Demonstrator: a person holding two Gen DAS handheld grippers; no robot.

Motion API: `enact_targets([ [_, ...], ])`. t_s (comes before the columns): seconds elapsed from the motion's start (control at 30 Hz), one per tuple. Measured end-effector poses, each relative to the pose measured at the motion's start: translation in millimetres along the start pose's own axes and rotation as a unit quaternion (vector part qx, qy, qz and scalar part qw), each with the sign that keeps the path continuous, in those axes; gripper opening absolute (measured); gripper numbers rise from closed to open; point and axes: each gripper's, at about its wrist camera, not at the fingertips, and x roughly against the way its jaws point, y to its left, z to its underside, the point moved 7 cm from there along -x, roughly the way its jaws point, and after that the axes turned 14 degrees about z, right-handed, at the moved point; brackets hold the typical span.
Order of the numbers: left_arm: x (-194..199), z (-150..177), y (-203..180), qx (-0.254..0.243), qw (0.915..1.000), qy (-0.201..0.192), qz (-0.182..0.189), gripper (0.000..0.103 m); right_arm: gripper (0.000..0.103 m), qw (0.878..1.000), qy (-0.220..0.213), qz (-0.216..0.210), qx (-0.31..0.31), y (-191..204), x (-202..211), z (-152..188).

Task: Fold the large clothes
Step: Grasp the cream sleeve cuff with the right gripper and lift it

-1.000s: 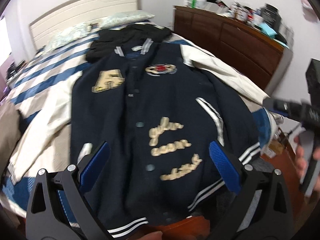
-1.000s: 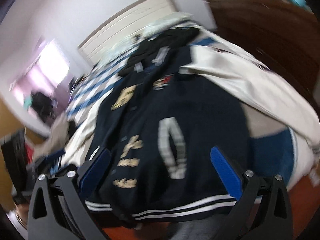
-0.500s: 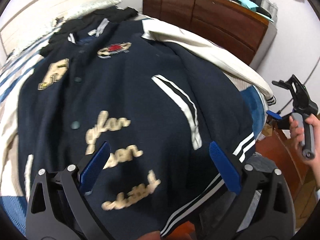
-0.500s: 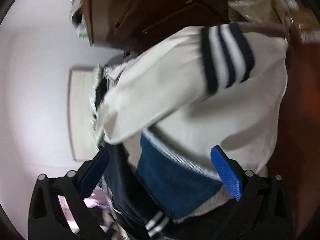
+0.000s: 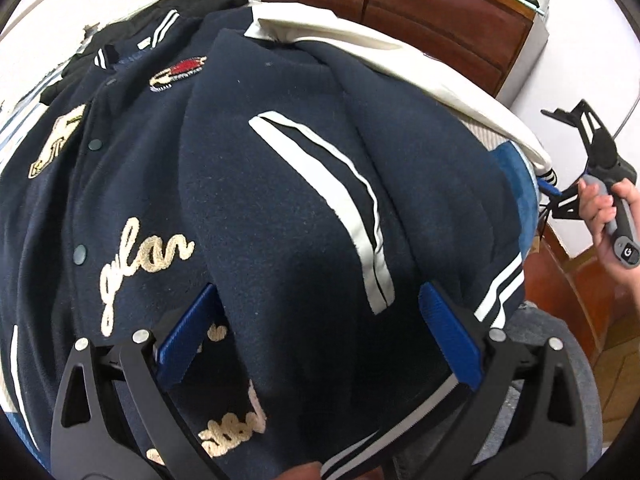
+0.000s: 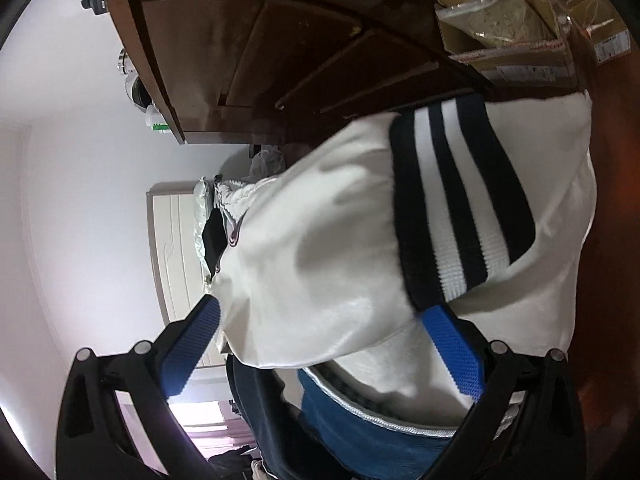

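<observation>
A navy varsity jacket [image 5: 280, 184] with cream lettering lies face up on the bed. My left gripper [image 5: 320, 328] is open and low over its lower front, and a raised fold of navy cloth bulges between the blue pads near the striped hem [image 5: 500, 284]. The jacket's cream sleeve [image 6: 320, 248] hangs over the bed's right side. My right gripper [image 6: 320, 340] is rolled sideways and open, with the sleeve and its navy-and-white cuff [image 6: 452, 200] between the fingers. In the left wrist view, a hand [image 5: 600, 208] holds the right gripper [image 5: 554, 152] beside that cuff.
A brown wooden dresser [image 5: 420, 12] stands close along the bed's right side, leaving a narrow strip of wooden floor [image 5: 580, 280]. A black garment [image 5: 160, 12] lies beyond the jacket's collar. Blue-and-white bedding [image 5: 516, 184] shows under the jacket. Boxes and bags [image 6: 500, 20] sit on the floor.
My left gripper has moved in closer over the jacket's lower right front. My right gripper has swung off the jacket, rolled sideways and closed in around the hanging cream sleeve and cuff.
</observation>
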Motion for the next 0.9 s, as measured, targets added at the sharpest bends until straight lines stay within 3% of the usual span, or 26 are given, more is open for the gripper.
enact_targets([
  [0.1,-5.8,2.7,2.8,0.008,0.9999,0.002,0.011,0.097,0.099,1.0,0.018,0.007,-0.012,-0.9,-12.9,-8.5],
  [0.2,-10.6,4.5,3.5,0.002,0.9999,0.009,0.01,0.097,0.099,0.999,0.007,-0.012,-0.042,-1.5,-6.9,-17.0],
  [0.37,-5.3,6.1,1.4,-0.005,0.9998,0.009,0.019,0.097,0.087,1.0,-0.022,-0.008,-0.01,16.4,5.8,-30.6],
  [0.47,-3.2,7.6,2.5,-0.005,0.9996,0.005,0.026,0.097,0.072,0.998,0.027,0.048,0.024,17.7,-23.4,-30.4],
  [0.5,-3.2,8.1,2.1,-0.007,0.9996,0.004,0.026,0.097,0.066,0.998,0.024,0.057,0.027,16.0,-25.9,-32.2],
  [0.57,-3.1,8.2,1.8,-0.011,0.9997,0.004,0.023,0.097,0.044,0.998,0.013,0.06,0.007,8.2,-25.4,-43.4],
  [0.6,-2.6,8.3,1.6,-0.013,0.9997,0.005,0.022,0.097,0.027,0.998,0.013,0.059,-0.004,4.8,-24.9,-45.1],
  [0.73,13.8,3.5,1.8,-0.017,0.9995,-0.003,0.027,0.097,0.017,0.995,-0.024,0.089,0.049,23.1,-11.4,-46.9],
  [0.9,67.2,-6.5,23.4,-0.006,0.9984,-0.053,0.021,0.097,0.012,0.981,-0.076,0.1,0.145,81.5,16.3,-39.9],
])
